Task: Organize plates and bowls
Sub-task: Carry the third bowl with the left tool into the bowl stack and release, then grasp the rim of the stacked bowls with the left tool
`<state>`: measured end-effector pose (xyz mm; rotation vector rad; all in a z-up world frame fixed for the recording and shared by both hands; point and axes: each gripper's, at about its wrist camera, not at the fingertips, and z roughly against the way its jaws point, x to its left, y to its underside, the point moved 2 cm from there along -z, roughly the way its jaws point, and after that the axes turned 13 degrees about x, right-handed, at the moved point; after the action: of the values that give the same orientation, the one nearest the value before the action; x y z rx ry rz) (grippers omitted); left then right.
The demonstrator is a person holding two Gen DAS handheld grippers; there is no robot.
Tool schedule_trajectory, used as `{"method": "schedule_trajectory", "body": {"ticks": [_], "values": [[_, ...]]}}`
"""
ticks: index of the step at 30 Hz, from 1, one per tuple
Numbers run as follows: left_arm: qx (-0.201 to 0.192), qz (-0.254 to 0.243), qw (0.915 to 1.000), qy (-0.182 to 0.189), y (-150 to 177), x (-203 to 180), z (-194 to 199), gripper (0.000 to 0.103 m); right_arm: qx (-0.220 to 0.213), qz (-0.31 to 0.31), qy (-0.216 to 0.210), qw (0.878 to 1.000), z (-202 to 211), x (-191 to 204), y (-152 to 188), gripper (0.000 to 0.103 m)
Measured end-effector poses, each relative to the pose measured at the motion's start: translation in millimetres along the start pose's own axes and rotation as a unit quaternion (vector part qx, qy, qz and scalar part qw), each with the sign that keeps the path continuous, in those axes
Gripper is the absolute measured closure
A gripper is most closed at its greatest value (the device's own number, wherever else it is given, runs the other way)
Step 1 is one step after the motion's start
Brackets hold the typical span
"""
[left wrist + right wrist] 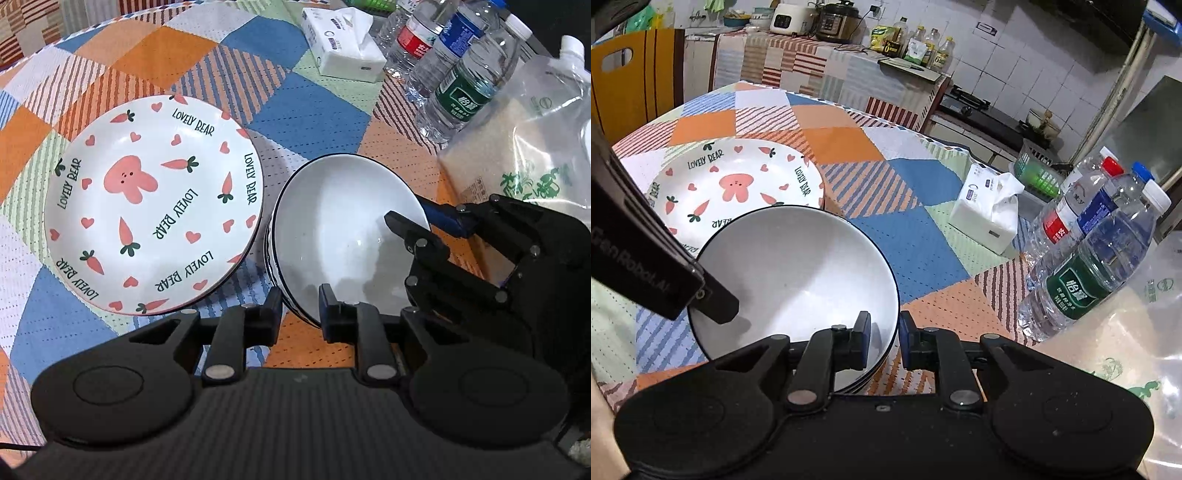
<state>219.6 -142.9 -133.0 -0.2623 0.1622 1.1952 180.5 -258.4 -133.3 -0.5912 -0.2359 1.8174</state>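
Note:
A white bowl (343, 221) (798, 266) with a dark blue rim sits on top of a stack of like bowls (271, 258), right of the plates. My left gripper (300, 306) is shut on the bowl's near rim, one finger outside and one inside. My right gripper (884, 332) (424, 218) is shut on the opposite rim the same way. In the right wrist view a left finger (718, 301) reaches over the bowl's edge. The carrot-and-rabbit "LOVELY BEAR" plate (147, 206) (738, 184) lies on another plate, touching the bowl stack.
On the patchwork tablecloth (310, 110) stand a tissue pack (343, 40) (990, 218), three water bottles (461, 85) (1089, 266) and a clear bag of rice (517, 147) at the right. A yellow chair (631, 77) stands beyond the table's far left edge.

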Motion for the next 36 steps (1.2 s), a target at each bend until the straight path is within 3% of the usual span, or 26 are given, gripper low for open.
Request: {"method": "schedule_trajectory", "body": {"ticks": [3, 5, 9, 13, 15, 17, 19, 23, 27, 30, 36], "values": [[-0.010, 0.014, 0.9998, 0.008, 4, 7, 2, 0.073, -0.001, -0.016, -0.007, 1.000, -1, -3, 2, 0.084], [-0.023, 0.020, 0.9993, 0.021, 9, 11, 7, 0.072, -0.010, -0.037, -0.028, 0.999, 5, -10, 7, 0.083], [-0.069, 0.037, 0.9963, 0.037, 20, 18, 23, 0.072, -0.016, -0.092, -0.092, 0.991, 24, -35, 21, 0.068], [-0.100, 0.056, 0.9919, 0.055, 29, 24, 33, 0.068, -0.022, -0.071, -0.087, 0.993, 41, -42, 39, 0.051], [-0.109, 0.069, 0.9895, 0.065, 30, 27, 34, 0.065, -0.020, -0.057, -0.095, 0.994, 44, -42, 46, 0.047], [-0.115, 0.090, 0.9862, 0.077, 31, 32, 31, 0.060, -0.011, -0.040, -0.115, 0.993, 42, -38, 54, 0.038], [-0.128, 0.126, 0.9801, 0.085, 33, 39, 25, 0.053, -0.005, -0.009, -0.123, 0.992, 39, -28, 61, 0.035], [-0.109, 0.147, 0.9778, 0.103, 36, 45, 4, 0.053, -0.004, 0.036, -0.117, 0.993, 26, 1, 71, 0.032], [-0.102, 0.164, 0.9724, 0.131, 41, 48, -13, 0.051, 0.010, 0.009, -0.144, 0.990, 3, 9, 67, 0.027], [-0.115, 0.170, 0.9697, 0.132, 43, 49, -20, 0.046, 0.014, -0.007, -0.145, 0.989, -12, 11, 60, 0.011], [-0.121, 0.166, 0.9695, 0.133, 40, 48, -27, 0.043, 0.003, 0.015, -0.144, 0.990, -29, 16, 53, 0.010]]}}
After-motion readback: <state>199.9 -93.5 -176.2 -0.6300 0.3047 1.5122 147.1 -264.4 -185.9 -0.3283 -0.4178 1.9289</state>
